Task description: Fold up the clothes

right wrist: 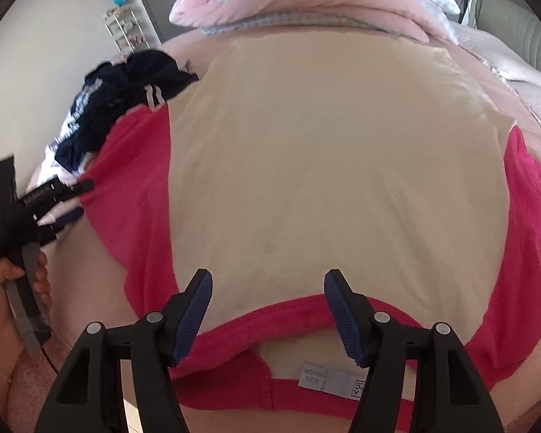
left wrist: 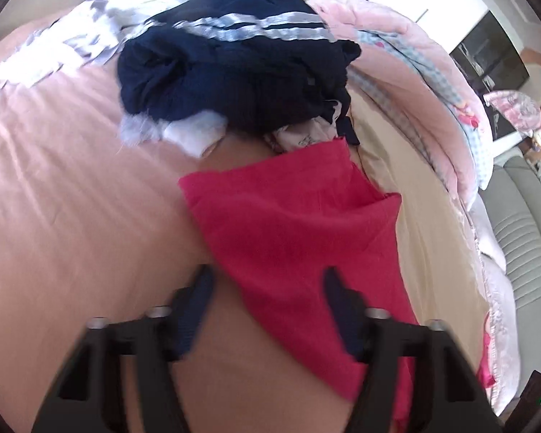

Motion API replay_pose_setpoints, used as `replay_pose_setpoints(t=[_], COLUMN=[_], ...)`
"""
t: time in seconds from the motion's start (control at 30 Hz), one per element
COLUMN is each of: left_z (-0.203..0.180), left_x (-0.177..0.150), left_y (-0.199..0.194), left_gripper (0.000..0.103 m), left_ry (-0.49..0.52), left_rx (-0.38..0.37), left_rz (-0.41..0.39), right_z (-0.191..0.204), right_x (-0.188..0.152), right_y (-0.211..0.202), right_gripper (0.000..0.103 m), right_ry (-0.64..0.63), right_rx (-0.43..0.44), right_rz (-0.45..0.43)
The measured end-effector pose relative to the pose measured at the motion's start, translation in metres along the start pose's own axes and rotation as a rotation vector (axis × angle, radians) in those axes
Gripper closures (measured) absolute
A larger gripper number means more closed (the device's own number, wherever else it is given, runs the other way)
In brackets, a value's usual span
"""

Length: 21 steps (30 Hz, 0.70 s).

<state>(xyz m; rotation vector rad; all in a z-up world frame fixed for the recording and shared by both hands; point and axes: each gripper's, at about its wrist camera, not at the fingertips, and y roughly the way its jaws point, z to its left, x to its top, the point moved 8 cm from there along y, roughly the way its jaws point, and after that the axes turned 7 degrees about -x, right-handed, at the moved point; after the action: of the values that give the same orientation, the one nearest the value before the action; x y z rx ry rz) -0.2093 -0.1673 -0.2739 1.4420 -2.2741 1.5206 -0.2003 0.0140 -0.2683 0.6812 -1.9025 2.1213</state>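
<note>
Showing an early stage of the folding: one shirt, red with a pale front panel, lies spread face up on the bed, and no fold is visible in it. Its collar and neck label sit nearest the viewer, and a red sleeve reaches out to each side.

The right gripper hangs over the collar with its jaws wide, the collar band between them but not pinched. The left gripper is at the shirt's left sleeve, also standing apart. Red cloth lies between its fingers, yet neither pad can be seen pressing on it, so nothing appears to be held.

Beyond the shirt, a navy garment with pale stripes lies crumpled on top of some white clothes. These look unfolded, and no finished stack is in sight. A pink quilt is bundled at the bed's far edge.

By this reckoning nearly the whole task remains: sleeves in, body doubled, then the pile.
</note>
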Motion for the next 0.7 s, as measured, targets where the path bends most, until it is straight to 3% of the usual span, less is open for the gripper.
replay_pose_setpoints(t=[0.1, 0.2, 0.3, 0.4, 0.5, 0.57, 0.63, 0.67, 0.7], left_z=[-0.001, -0.003, 0.005, 0.031, 0.028, 0.002, -0.035, -0.054, -0.072], left_x=[0.006, 0.023, 0.036, 0.029, 0.024, 0.013, -0.011, -0.025, -0.04], left_y=[0.014, 0.005, -0.001, 0.004, -0.023, -0.039, -0.041, -0.038, -0.031], left_gripper=[0.097, 0.098, 0.098, 0.094, 0.095, 0.095, 0.091, 0.082, 0.065], left_ry=[0.073, 0.162, 0.275, 0.227, 0.192, 0.257, 0.338, 0.378, 0.416], left_rx=[0.028, 0.063, 0.187, 0.243, 0.265, 0.195, 0.072, 0.005, -0.057], left_rz=[0.042, 0.028, 0.006, 0.058, 0.013, -0.014, 0.022, 0.052, 0.093], right_z=[0.0, 0.006, 0.02, 0.037, 0.036, 0.033, 0.025, 0.022, 0.019], right_x=[-0.007, -0.005, 0.002, 0.01, 0.003, -0.002, 0.003, 0.009, 0.015], right_y=[0.006, 0.0, 0.002, 0.007, 0.023, 0.026, 0.015, 0.009, 0.006], right_gripper=[0.039, 0.039, 0.039, 0.039, 0.039, 0.038, 0.039, 0.039, 0.039], right_ry=[-0.022, -0.058, -0.107, -0.165, -0.195, -0.19, -0.126, -0.1, -0.084], right_rx=[-0.032, -0.044, -0.033, -0.027, -0.078, -0.098, -0.083, -0.075, -0.074], right_rz=[0.013, 0.002, -0.007, -0.008, 0.03, 0.037, 0.004, -0.029, -0.053])
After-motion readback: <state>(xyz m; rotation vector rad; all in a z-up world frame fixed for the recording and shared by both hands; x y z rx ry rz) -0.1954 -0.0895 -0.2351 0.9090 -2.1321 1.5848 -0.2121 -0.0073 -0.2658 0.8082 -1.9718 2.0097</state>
